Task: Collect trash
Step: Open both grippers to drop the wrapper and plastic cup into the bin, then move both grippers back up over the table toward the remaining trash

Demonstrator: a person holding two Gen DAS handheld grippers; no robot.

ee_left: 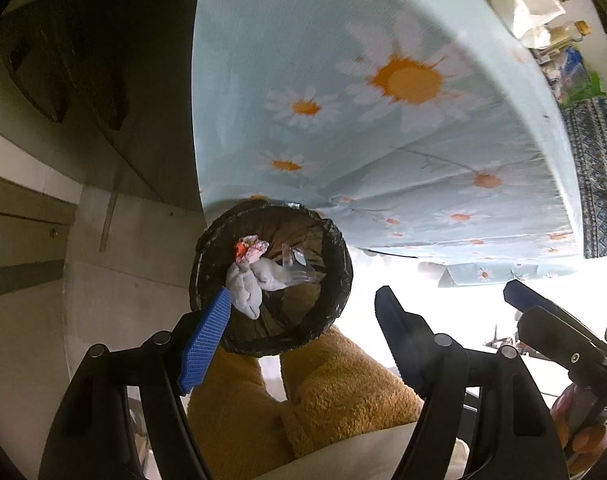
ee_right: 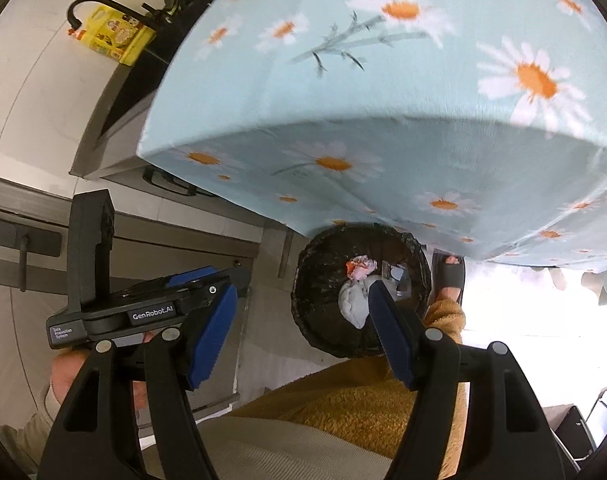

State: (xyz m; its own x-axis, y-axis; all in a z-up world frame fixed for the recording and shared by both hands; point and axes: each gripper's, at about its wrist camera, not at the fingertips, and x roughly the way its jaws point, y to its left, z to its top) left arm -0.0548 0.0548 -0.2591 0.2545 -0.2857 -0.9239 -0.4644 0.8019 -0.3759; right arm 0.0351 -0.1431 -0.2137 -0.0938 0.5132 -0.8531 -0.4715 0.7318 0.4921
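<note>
A round bin lined with a black bag (ee_left: 335,280) (ee_right: 323,280) stands on the floor at the edge of the daisy-print tablecloth. Inside lie crumpled white tissue (ee_left: 245,284) (ee_right: 353,300), a red-and-white wrapper (ee_left: 249,249) (ee_right: 359,266) and a clear plastic piece (ee_left: 297,266) (ee_right: 397,274). My left gripper (ee_left: 303,312) hangs above the bin, open, nothing between its blue pads. My right gripper (ee_right: 299,304) is also above the bin, open and empty. Each gripper shows in the other's view: the right gripper (ee_left: 559,320) at right, the left gripper (ee_right: 183,292) at left.
The table under the light-blue daisy cloth (ee_left: 383,120) (ee_right: 383,100) overhangs the bin. The person's mustard fleece trousers (ee_left: 335,396) (ee_right: 343,396) and a sandalled foot (ee_right: 449,272) sit right by the bin. Jars and bags (ee_left: 543,20) crowd the table's far end. A yellow box (ee_right: 111,36) lies on the tiled floor.
</note>
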